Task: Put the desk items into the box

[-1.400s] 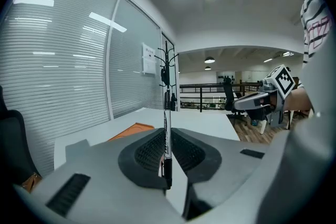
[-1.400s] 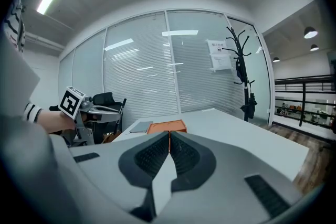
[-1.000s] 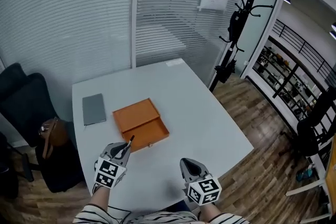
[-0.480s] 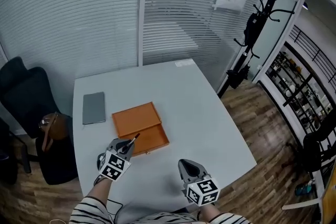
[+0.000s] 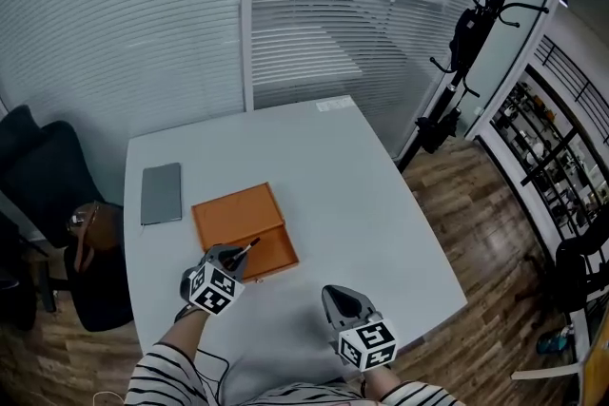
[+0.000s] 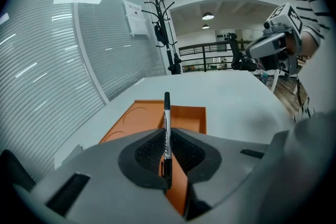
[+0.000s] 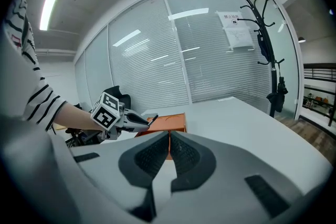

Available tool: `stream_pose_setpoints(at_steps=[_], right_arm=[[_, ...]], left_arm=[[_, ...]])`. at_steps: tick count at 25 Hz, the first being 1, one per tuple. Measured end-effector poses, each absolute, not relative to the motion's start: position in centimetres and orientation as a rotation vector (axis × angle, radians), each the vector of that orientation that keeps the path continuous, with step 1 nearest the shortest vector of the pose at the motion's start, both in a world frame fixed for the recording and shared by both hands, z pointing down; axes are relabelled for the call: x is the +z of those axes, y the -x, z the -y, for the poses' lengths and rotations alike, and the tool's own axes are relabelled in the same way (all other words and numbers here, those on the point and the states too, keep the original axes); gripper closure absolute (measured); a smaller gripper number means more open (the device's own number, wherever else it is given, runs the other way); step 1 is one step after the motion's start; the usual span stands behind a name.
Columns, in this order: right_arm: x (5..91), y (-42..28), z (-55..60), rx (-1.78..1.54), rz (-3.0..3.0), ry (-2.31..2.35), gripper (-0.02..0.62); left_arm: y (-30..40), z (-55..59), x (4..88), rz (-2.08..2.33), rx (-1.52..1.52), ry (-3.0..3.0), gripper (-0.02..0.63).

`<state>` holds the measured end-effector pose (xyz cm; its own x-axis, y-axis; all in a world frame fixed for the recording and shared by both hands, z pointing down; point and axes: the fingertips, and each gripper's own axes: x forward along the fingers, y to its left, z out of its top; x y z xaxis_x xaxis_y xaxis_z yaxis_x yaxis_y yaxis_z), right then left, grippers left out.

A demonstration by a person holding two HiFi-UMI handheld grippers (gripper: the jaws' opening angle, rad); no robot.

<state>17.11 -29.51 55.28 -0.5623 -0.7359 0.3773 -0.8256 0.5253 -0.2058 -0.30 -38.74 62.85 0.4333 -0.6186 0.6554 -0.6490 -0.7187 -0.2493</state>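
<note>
An open orange box (image 5: 245, 230) lies on the white table (image 5: 333, 176), its lid folded back toward the far side. My left gripper (image 5: 231, 260) is shut on a black and white marker pen (image 6: 166, 128) that sticks out past the jaws, its tip (image 5: 250, 245) over the box's near edge. In the left gripper view the orange box (image 6: 178, 115) lies just beyond the pen. My right gripper (image 5: 341, 303) hovers near the table's front edge, jaws closed together with nothing between them. The right gripper view shows the left gripper (image 7: 137, 121) and the box (image 7: 170, 121) ahead.
A grey notebook (image 5: 161, 193) lies on the table left of the box. A dark chair with a brown bag (image 5: 86, 238) stands at the table's left side. A coat stand (image 5: 466, 33) rises at the back right, beside blinds-covered glass walls.
My left gripper with the pen has edged forward toward the box's near edge. The head view has shifted slightly; the right gripper stays in place.
</note>
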Motion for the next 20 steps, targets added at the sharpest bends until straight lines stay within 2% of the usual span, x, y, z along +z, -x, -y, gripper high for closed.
stream_pose_setpoints(at_steps=[20], right_arm=[[57.5,-19.2,31.3,0.602,2.530,-1.257,0.569]], left_arm=[[-1.5,41.5,70.4,0.973,1.534,-2.465,0.552]])
